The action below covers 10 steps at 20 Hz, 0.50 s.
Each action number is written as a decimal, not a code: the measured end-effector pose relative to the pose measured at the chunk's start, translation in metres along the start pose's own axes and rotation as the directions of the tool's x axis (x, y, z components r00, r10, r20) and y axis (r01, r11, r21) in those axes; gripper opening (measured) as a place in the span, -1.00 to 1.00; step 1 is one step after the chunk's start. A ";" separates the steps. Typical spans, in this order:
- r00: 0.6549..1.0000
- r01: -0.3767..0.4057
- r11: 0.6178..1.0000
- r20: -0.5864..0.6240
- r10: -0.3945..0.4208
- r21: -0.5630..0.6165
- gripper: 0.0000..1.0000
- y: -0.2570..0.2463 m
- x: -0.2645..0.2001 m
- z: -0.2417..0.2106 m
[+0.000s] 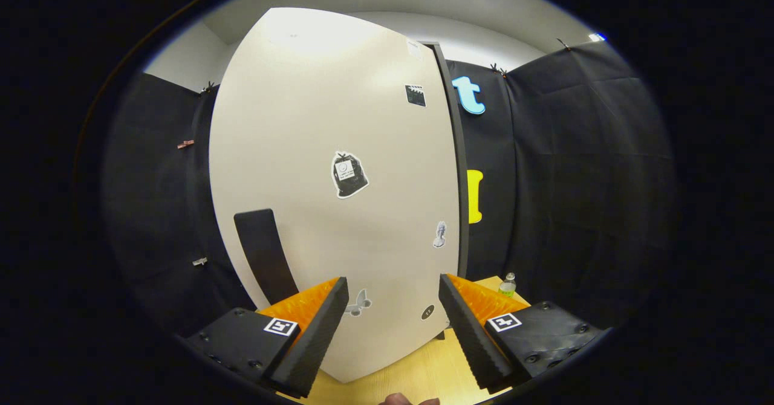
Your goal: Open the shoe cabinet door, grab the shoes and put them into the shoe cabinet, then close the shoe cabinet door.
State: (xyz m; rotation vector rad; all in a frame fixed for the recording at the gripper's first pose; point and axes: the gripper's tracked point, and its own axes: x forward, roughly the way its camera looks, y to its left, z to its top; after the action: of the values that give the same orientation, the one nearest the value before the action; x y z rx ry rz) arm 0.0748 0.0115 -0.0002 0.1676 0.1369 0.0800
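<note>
Fingers (326, 320) of the gripper (393, 326) spread apart, empty, at bottom centre. Just beyond them, filling the frame's middle, stands the cabinet door (338, 121), pale, flat, shut. It looks stiff, smooth and light; its dark handle (264, 254), lower left, seems the best hold.

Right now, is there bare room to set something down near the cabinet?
The open tongs hold nothing. Bare wooden tabletop shows between them, below the cabinet door. Right of the door, the small bottle crowds the strip by the black cloth wall.
</note>
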 end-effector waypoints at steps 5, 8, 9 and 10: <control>1.000 0.004 1.000 0.003 -0.004 -0.018 0.96 0.004 0.005 0.000; 1.000 0.003 1.000 0.002 -0.003 -0.026 0.96 0.007 0.005 -0.003; 1.000 0.003 1.000 0.007 -0.003 -0.030 0.95 0.007 0.005 -0.002; 1.000 0.003 0.999 0.008 -0.002 -0.035 0.96 0.008 0.004 0.000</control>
State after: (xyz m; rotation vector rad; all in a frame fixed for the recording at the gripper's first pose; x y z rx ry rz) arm 0.0780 0.0201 0.0003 0.1327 0.1277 0.0793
